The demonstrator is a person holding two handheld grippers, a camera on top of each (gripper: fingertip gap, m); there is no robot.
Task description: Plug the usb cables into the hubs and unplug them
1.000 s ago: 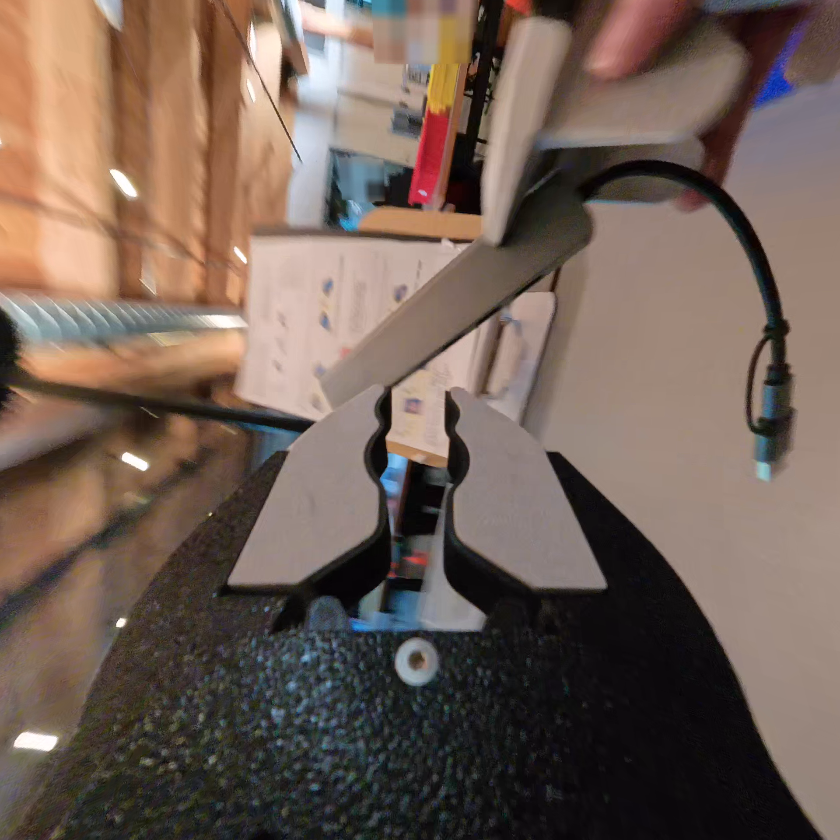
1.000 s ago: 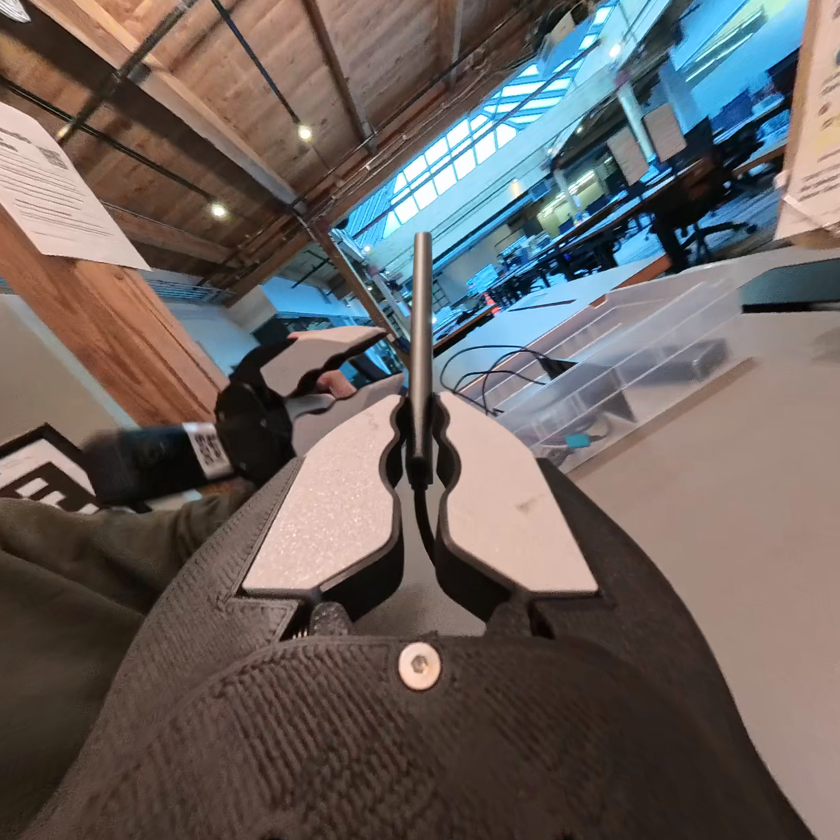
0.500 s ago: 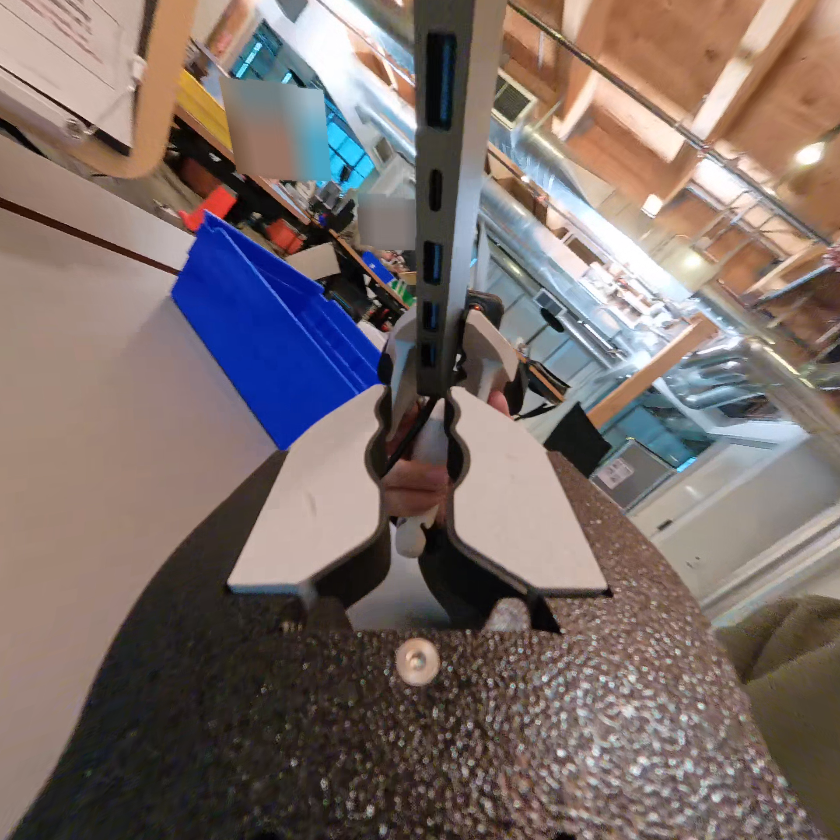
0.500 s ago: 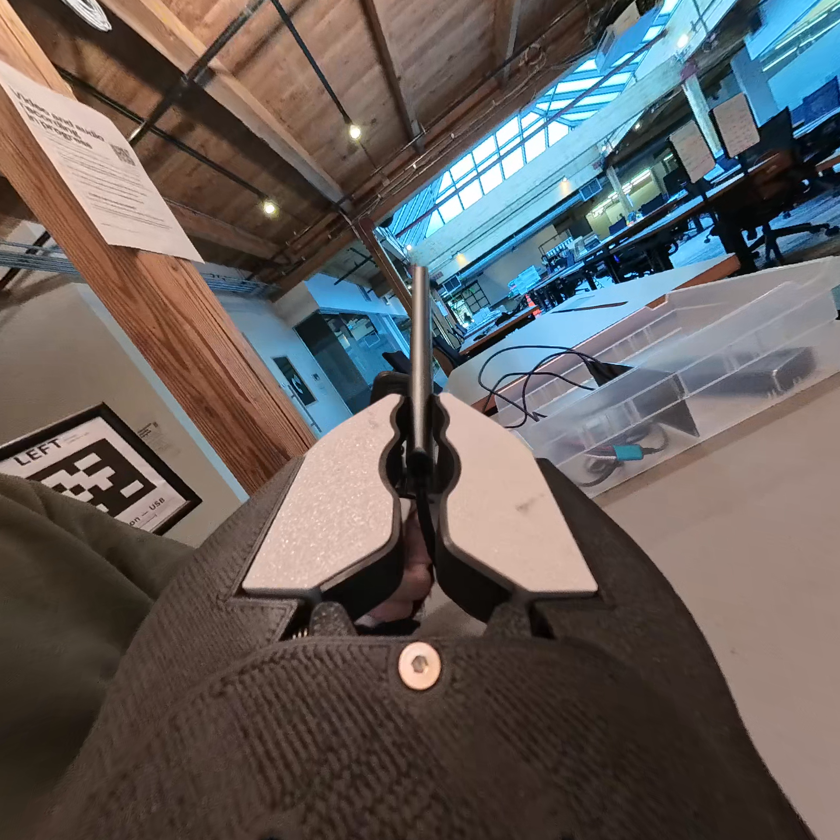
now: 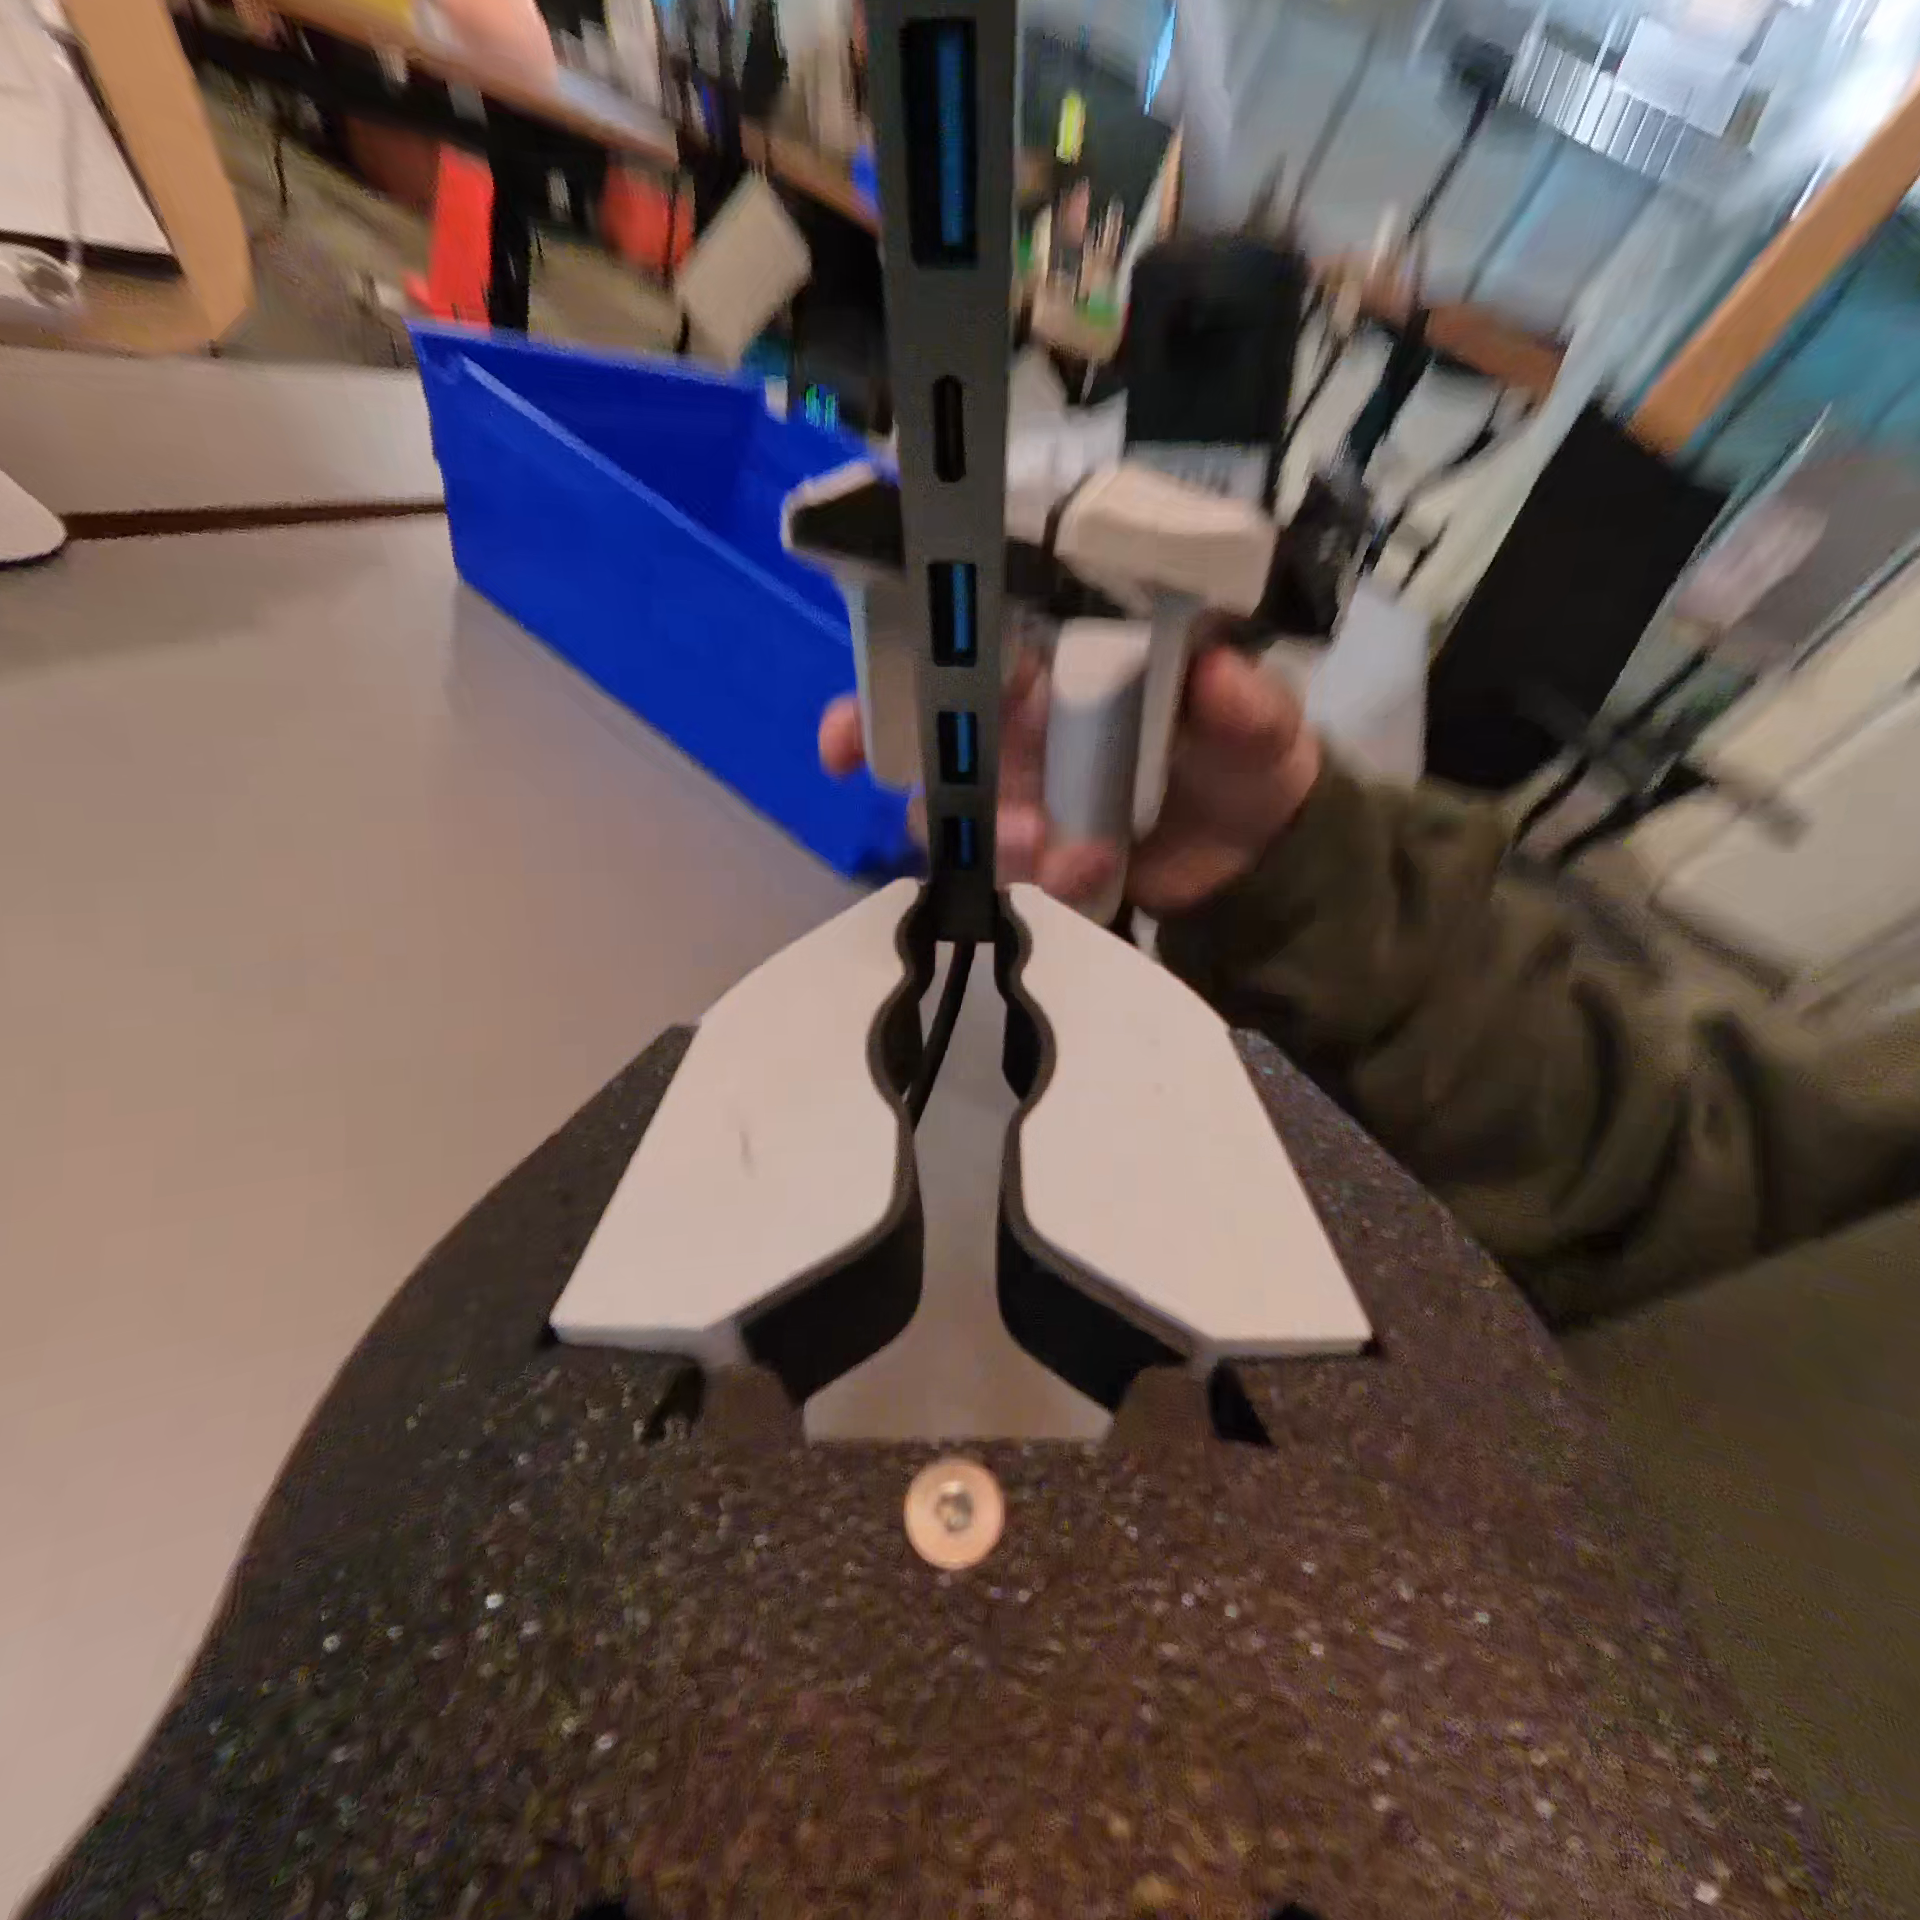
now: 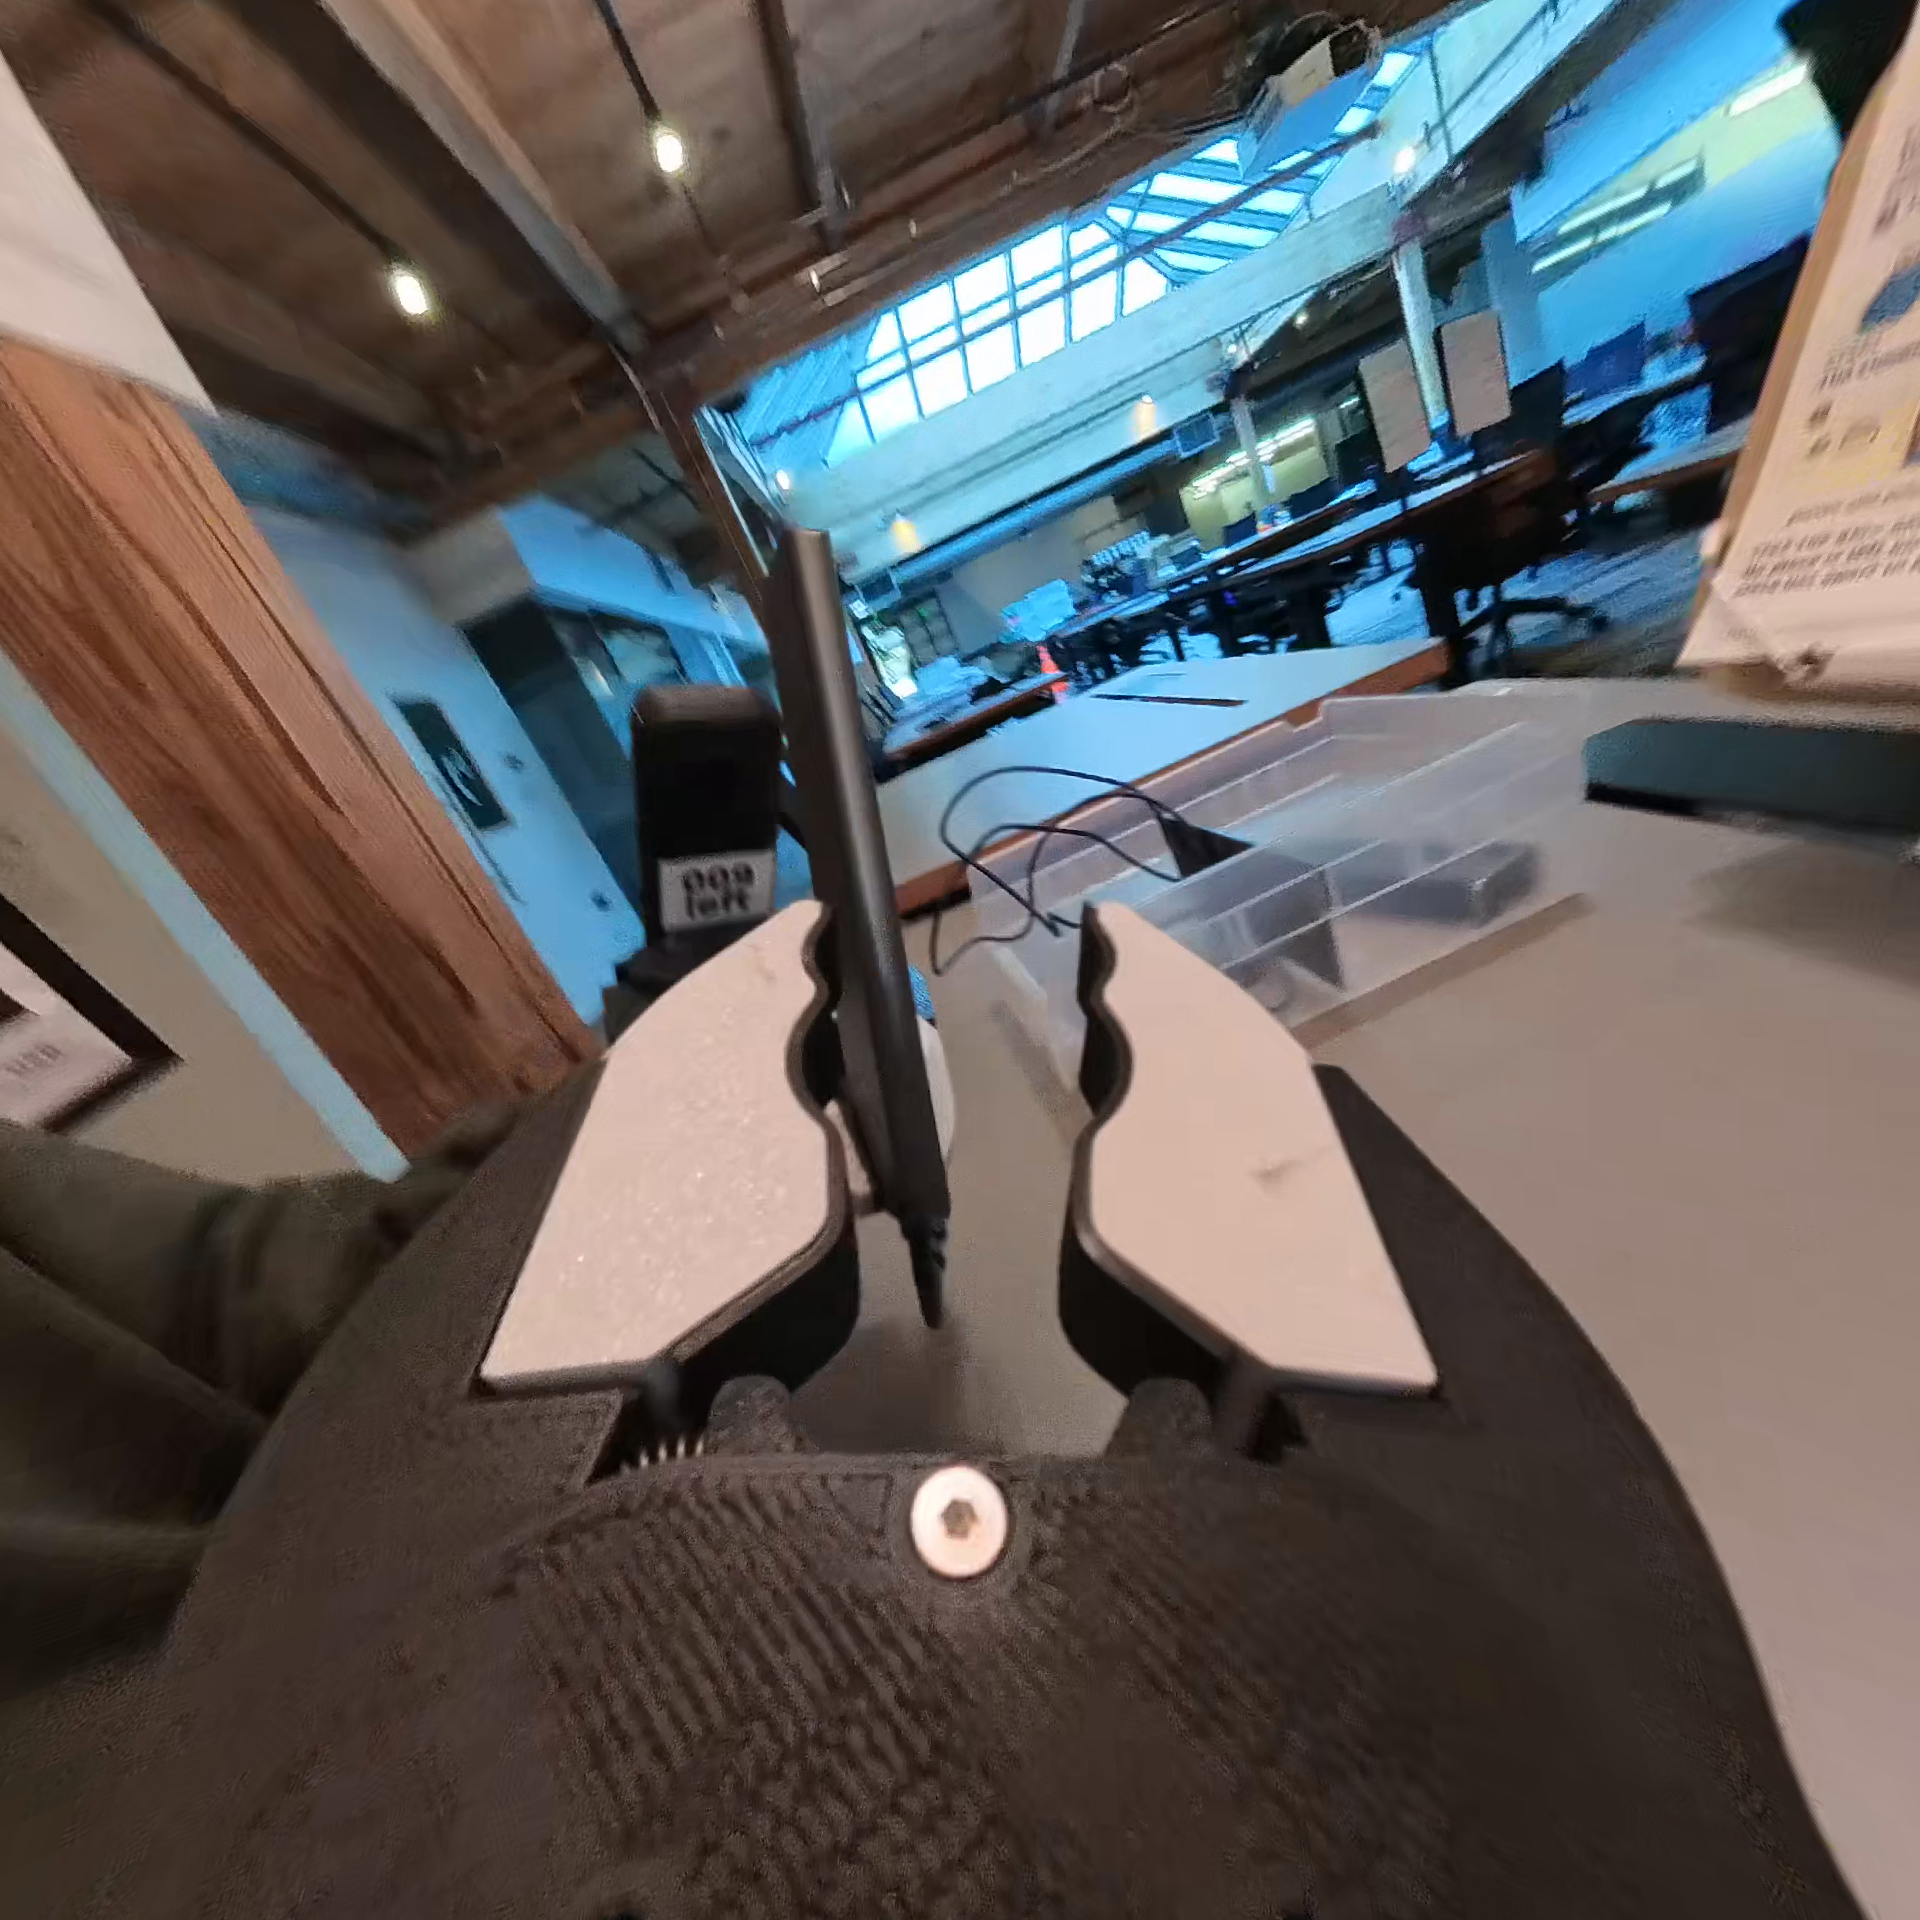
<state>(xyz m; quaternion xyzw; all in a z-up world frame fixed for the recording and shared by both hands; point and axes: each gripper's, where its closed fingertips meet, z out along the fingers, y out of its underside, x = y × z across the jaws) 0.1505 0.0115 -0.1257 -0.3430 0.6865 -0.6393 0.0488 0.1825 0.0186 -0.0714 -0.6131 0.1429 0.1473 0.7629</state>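
Observation:
A grey USB hub (image 5: 940,312) with several blue ports stands upright in the left wrist view. My left gripper (image 5: 958,914) is shut on its lower end, and the hub's black cable (image 5: 935,1029) runs down between the fingers. My right gripper (image 5: 987,530) shows behind the hub, open, with one finger on each side of it, held by a hand (image 5: 1226,769). In the right wrist view the right gripper (image 6: 951,925) is open. The hub (image 6: 831,810) shows edge-on between the fingers, close to the left finger (image 6: 686,1164). The left gripper's black body (image 6: 707,790) is behind it.
A blue bin (image 5: 623,540) stands on the grey table (image 5: 260,831) behind the hub. A clear plastic organiser (image 6: 1403,831) with cables lies to the right. A wooden post (image 6: 208,727) is at left and a paper sign (image 6: 1829,416) at far right. Spacing between my two grippers at the tips: around 6 cm.
My right gripper has opened and let go of the hub. My left gripper has come in from the other side and now holds the hub's lower end. Both views have swung.

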